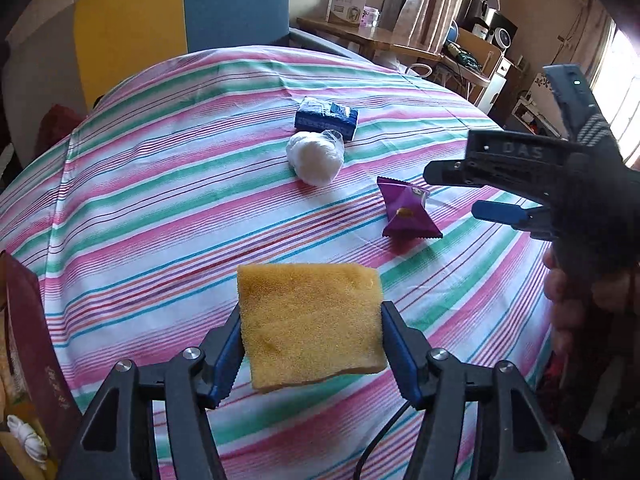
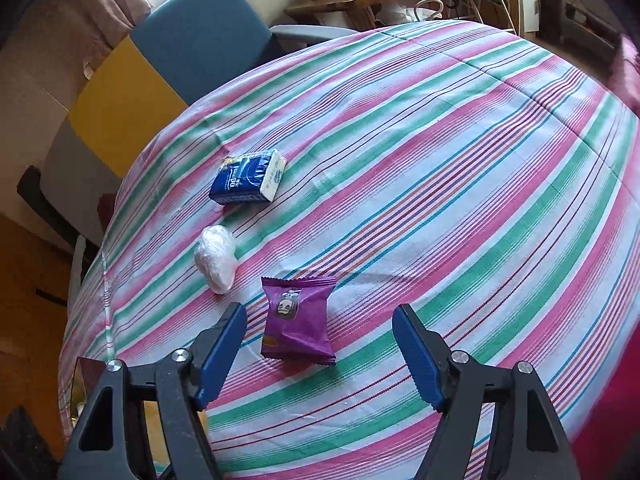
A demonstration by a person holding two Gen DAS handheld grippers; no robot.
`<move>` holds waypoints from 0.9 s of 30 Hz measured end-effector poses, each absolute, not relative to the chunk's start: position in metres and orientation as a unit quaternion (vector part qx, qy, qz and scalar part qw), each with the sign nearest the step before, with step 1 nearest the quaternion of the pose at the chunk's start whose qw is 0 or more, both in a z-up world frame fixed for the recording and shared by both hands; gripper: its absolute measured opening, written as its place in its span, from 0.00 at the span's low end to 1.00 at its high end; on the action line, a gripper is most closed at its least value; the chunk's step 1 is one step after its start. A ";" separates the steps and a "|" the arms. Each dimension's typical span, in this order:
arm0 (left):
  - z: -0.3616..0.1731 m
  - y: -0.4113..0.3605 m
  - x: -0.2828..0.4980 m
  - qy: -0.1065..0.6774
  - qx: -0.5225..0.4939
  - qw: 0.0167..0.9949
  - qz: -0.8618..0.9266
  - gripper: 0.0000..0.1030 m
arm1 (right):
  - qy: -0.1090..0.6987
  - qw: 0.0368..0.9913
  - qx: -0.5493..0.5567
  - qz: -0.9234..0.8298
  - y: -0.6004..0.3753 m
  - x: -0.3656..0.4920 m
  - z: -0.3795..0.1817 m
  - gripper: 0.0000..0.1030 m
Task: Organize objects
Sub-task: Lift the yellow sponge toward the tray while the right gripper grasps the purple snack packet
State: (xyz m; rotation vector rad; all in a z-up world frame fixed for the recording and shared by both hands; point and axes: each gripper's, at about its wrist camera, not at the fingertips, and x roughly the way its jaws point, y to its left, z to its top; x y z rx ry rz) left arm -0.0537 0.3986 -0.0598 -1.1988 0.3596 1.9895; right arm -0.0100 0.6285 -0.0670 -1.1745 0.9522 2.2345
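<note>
My left gripper [image 1: 311, 322] is shut on a yellow sponge [image 1: 310, 324] and holds it above the striped tablecloth [image 1: 160, 208]. A purple snack packet [image 1: 408, 213] lies to the right, a white plastic-wrapped ball [image 1: 315, 156] in the middle, and a blue tissue pack [image 1: 326, 118] behind it. My right gripper [image 2: 320, 322] is open and hovers just above the purple snack packet [image 2: 298, 318], which shows between its fingers. The white ball [image 2: 216, 258] and the tissue pack [image 2: 248, 178] lie further left. The right gripper also shows in the left wrist view [image 1: 456, 190].
A dark red box [image 1: 28, 340] stands at the table's left edge. A blue and yellow chair [image 1: 180, 20] stands behind the table. A wooden desk [image 1: 360, 36] with boxes is at the back right.
</note>
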 end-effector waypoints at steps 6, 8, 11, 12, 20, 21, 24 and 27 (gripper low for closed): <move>-0.033 0.357 -0.040 0.109 -0.451 0.388 0.796 0.62 | 0.327 0.217 -0.446 0.804 0.624 -0.017 -0.074 0.70; -0.027 0.344 -0.037 0.104 -0.445 0.387 0.801 0.62 | 0.318 0.210 -0.458 0.803 0.620 -0.020 -0.077 0.68; -0.021 0.324 -0.033 0.095 -0.437 0.382 0.808 0.62 | 0.298 0.208 -0.469 0.805 0.613 -0.026 -0.079 0.67; -0.019 0.317 -0.031 0.090 -0.438 0.383 0.808 0.62 | 0.290 0.210 -0.473 0.805 0.612 -0.029 -0.079 0.67; -0.005 0.270 -0.022 0.061 -0.431 0.375 0.818 0.62 | 0.231 0.220 -0.502 0.804 0.604 -0.058 -0.088 0.58; -0.004 0.265 -0.022 0.057 -0.431 0.373 0.820 0.62 | 0.225 0.222 -0.504 0.803 0.604 -0.058 -0.089 0.58; 0.000 0.250 -0.022 0.047 -0.428 0.365 0.825 0.62 | 0.209 0.218 -0.516 0.801 0.605 -0.064 -0.095 0.35; 0.010 0.219 -0.024 0.026 -0.418 0.343 0.841 0.62 | 0.180 0.210 -0.521 0.808 0.599 -0.068 -0.095 0.32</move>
